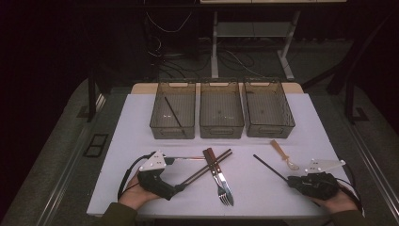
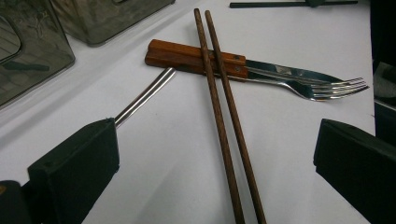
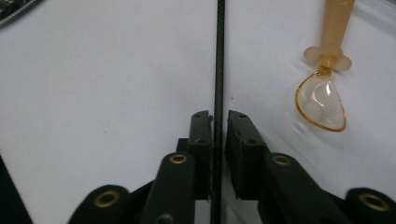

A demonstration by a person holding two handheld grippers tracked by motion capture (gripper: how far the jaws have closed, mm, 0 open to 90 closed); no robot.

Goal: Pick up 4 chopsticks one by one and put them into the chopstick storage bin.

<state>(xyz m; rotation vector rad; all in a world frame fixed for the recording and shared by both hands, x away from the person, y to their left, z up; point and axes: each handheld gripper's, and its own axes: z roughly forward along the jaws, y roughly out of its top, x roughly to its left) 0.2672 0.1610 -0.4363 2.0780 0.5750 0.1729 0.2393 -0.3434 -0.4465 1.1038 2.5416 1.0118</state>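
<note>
While our right tool (image 3: 218,122) pinches the thin black rod (image 3: 218,56) flat on the desk (image 1: 141,141) & left tool (image 2: 210,154) gapes over the chopsticks (image 2: 219,112), the rod's skinny, so it could slip w/ any twist.

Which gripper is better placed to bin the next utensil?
Right. The right gripper is already shut on the thin black stick; the left gripper stands open over the brown wooden chopsticks.
</note>
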